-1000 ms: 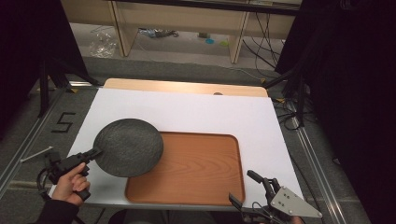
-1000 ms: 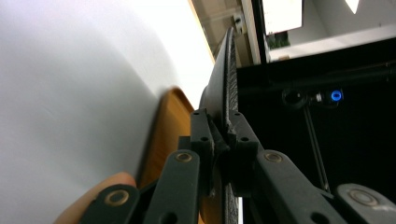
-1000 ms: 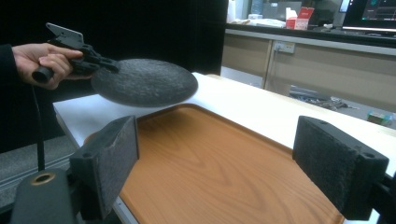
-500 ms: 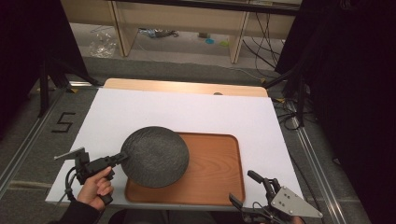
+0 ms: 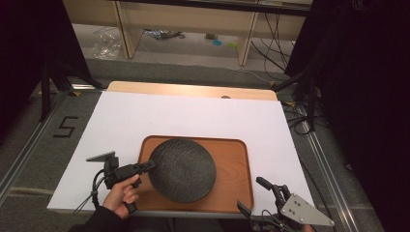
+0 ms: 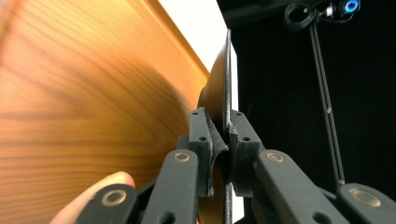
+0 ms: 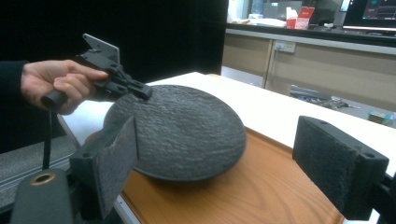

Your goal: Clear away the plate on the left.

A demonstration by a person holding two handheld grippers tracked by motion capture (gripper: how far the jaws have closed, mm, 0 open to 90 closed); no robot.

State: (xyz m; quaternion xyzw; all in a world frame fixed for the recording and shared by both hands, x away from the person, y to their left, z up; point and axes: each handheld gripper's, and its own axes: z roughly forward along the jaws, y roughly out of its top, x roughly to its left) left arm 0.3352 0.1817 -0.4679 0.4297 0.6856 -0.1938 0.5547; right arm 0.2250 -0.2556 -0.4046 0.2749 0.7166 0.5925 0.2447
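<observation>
A dark, rough-textured round plate sits low in the centre of the high view, over the left half of a wooden tray that lies on a white sheet covering the desk. The left gripper, held in a hand at the lower left of the frame, has its fingers clenched on the plate's left rim. In the left gripper view the thin plate edge runs upright between the two pads, pinched tight, with the tray's wood grain at the left. The right gripper rests at the lower right of the high view, apart from the plate, its fingers spread wide and released, holding nothing.
</observation>
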